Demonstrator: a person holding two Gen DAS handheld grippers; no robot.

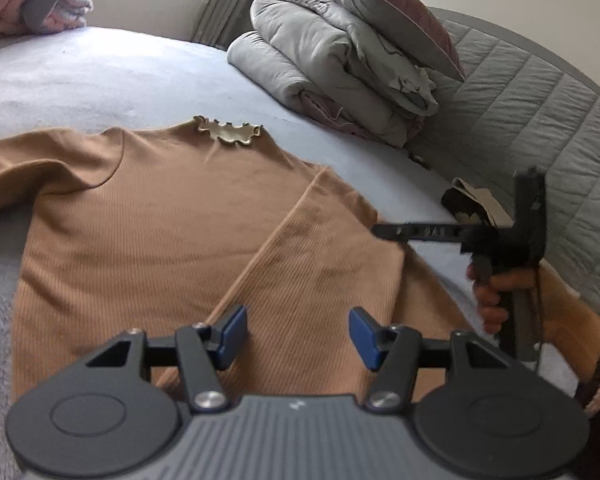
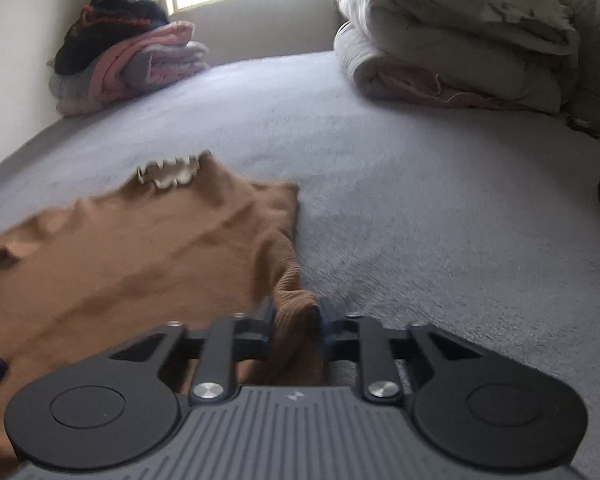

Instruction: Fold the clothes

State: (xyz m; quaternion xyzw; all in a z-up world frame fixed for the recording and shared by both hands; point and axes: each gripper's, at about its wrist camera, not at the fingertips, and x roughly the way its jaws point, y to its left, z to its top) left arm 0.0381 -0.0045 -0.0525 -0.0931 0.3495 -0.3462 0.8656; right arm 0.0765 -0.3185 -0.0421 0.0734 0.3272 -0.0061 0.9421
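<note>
The tan ribbed top (image 1: 148, 216) lies flat across the grey bed (image 1: 100, 72), frilled collar (image 1: 228, 130) toward twelve o'clock, one side folded in over the body. The left gripper (image 1: 298, 334) hovers over the hem, jaws spread wide with nothing between them. The right gripper (image 2: 296, 320), at three o'clock, is pinched tight on a bunched fold of the top, with folded duvets (image 1: 332, 64) stacked toward one o'clock.

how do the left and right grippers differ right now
The left gripper has its jaws spread wide and holds nothing; the right gripper is closed on a bunched fold of the brown top. The left one hovers over the top's body, where a sleeve lies folded across; the right one is at the top's edge, beside the grey bed cover. Both share the same black frame.
</note>
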